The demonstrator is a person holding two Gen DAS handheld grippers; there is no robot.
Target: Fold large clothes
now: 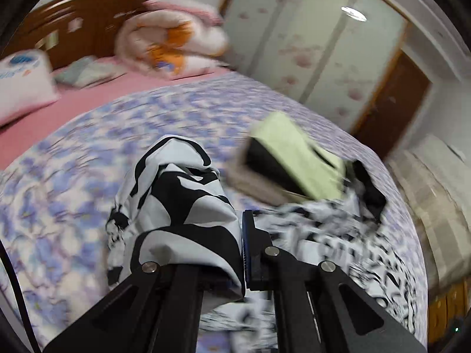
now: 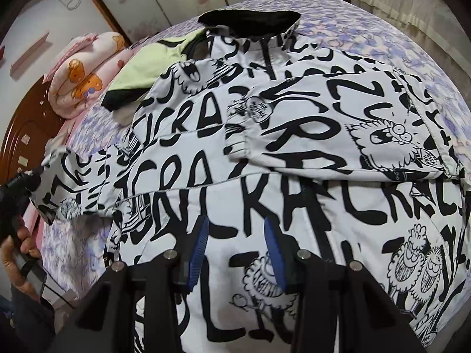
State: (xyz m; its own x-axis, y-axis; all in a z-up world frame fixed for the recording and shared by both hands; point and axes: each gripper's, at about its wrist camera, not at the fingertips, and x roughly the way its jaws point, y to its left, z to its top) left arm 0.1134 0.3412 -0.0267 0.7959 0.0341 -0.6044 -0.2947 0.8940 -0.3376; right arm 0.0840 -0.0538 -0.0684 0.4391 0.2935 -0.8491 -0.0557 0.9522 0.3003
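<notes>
A white jacket [image 2: 265,206] with black cartoon lettering lies spread on the floral bedspread [image 2: 368,29], its black collar [image 2: 250,19] at the far end. One sleeve [image 2: 323,138] is folded across the chest. My left gripper [image 1: 240,250] is shut on the other sleeve [image 1: 176,200], whose fabric drapes over the left finger and hides it. In the right wrist view, that left gripper [image 2: 34,178] holds the sleeve end out to the left, with a hand [image 2: 14,253] behind it. My right gripper [image 2: 235,250] hovers open over the jacket's lower body, nothing between its blue pads [image 2: 198,247].
A folded green and black garment [image 2: 141,67] lies beside the jacket's shoulder, also in the left wrist view [image 1: 294,158]. A rolled pink quilt [image 1: 170,41], a pillow [image 1: 23,85] and the wooden headboard [image 1: 73,20] are at the bed's head. A wardrobe [image 1: 309,44] stands beyond the bed.
</notes>
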